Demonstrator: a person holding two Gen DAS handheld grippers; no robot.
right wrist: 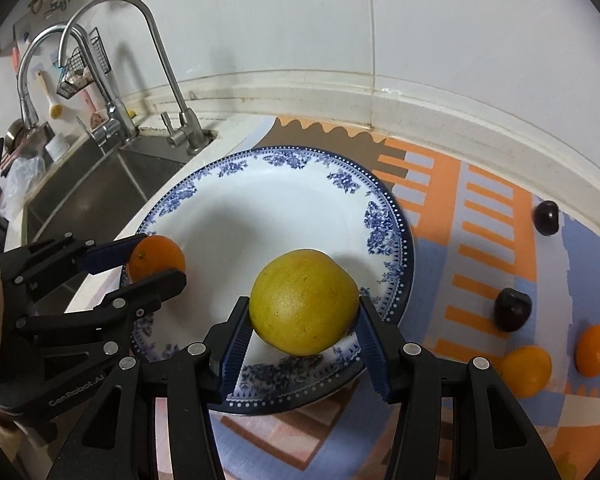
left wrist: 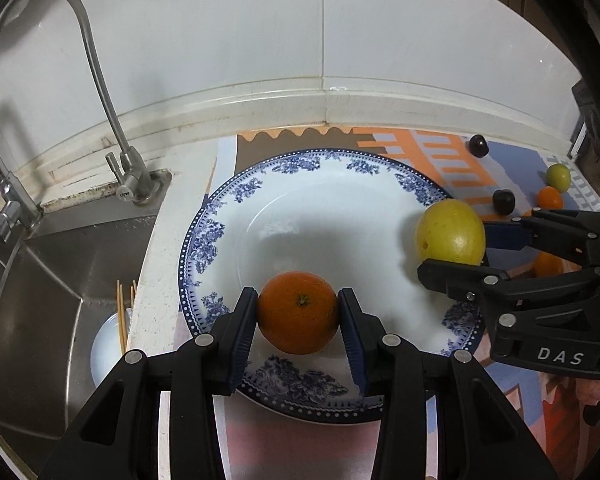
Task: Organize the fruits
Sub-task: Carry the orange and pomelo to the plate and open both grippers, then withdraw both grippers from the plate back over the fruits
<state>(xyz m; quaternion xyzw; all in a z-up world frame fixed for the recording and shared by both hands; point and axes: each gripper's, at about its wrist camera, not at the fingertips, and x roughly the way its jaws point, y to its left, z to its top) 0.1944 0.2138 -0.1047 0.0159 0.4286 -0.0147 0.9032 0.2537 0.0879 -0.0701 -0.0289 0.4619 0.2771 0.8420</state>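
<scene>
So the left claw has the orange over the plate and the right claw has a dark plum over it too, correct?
Not quite. The right claw is shut on a large yellow fruit, not a dark plum; the two dark plums lie on the mat, as the right wrist view shows. The rest holds: the left claw has the orange over the plate.

Yellow fruit (right wrist: 303, 302) between right gripper (right wrist: 302, 344) fingers (right wrist: 236, 340) above blue-patterned plate (right wrist: 260, 208); orange (right wrist: 158, 258) in left gripper (right wrist: 156, 260)

White plate (left wrist: 340, 216) — blue florals; orange fruit (left wrist: 298, 312), perhaps tangerine.
</scene>
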